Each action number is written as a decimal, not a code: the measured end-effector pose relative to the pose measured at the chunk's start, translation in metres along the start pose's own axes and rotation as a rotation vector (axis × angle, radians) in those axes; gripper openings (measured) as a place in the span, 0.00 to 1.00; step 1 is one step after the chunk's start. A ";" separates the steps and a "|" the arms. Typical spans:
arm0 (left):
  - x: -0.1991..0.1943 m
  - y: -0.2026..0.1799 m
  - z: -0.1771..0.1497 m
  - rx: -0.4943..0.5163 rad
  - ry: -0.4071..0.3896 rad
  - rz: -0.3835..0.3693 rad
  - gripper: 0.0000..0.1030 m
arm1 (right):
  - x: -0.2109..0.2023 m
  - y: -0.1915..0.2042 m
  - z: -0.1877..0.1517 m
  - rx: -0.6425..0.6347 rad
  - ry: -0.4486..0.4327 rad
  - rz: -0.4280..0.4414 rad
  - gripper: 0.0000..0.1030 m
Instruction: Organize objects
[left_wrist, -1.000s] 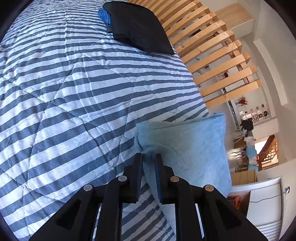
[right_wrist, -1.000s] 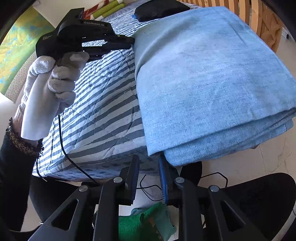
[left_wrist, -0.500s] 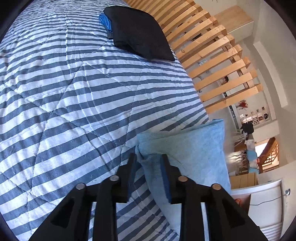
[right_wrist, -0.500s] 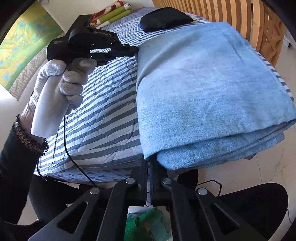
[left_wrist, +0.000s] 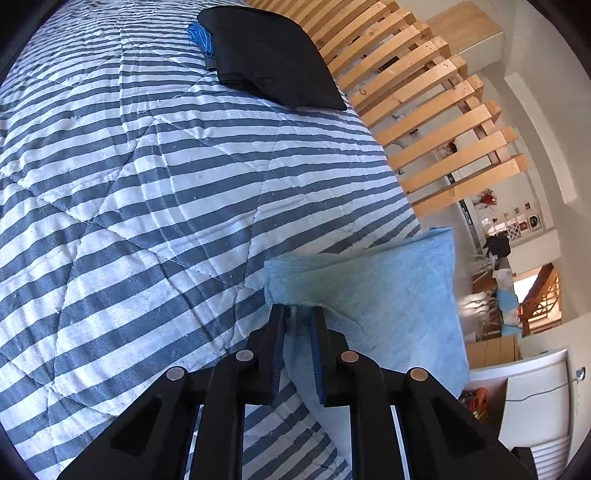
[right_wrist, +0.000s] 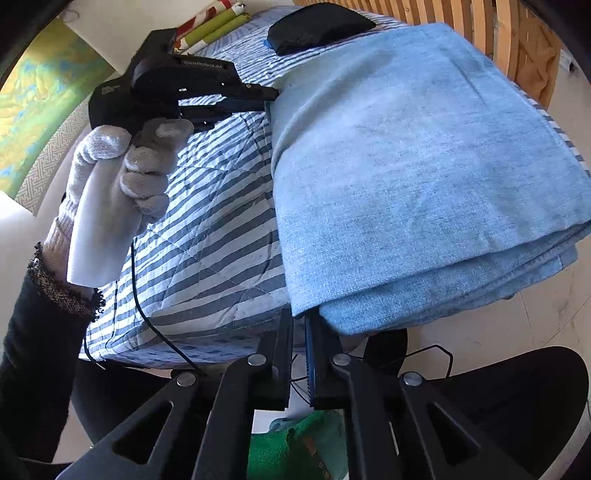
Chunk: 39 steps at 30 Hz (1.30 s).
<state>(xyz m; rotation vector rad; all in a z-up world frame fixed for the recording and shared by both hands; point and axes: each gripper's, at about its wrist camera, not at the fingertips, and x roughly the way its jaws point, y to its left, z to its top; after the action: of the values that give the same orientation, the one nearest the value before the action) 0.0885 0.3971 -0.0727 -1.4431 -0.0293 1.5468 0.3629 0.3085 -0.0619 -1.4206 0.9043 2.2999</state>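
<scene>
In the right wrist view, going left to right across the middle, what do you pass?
Gloved hand holding the left gripper → striped quilt → folded blue blanket.

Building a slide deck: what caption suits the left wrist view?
Left hand-held gripper pinching a corner of the folded blue blanket on a striped quilt, black cushion beyond.

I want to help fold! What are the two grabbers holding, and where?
Both hold the folded blue blanket: the left gripper pinches a far corner, the right gripper a near corner.
</scene>
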 end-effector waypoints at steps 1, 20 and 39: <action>0.000 0.000 0.000 -0.001 -0.002 0.002 0.12 | -0.005 0.002 0.000 -0.007 -0.020 -0.002 0.07; -0.015 0.006 0.000 0.001 -0.075 0.101 0.02 | -0.021 0.006 -0.007 -0.136 -0.051 -0.058 0.01; -0.008 -0.033 -0.080 -0.047 0.005 -0.011 0.64 | -0.093 -0.107 0.100 -0.186 -0.322 -0.176 0.75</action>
<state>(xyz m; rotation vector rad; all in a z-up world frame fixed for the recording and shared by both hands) 0.1687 0.3639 -0.0702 -1.4811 -0.0713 1.5428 0.3948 0.4620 0.0133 -1.0970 0.4627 2.4292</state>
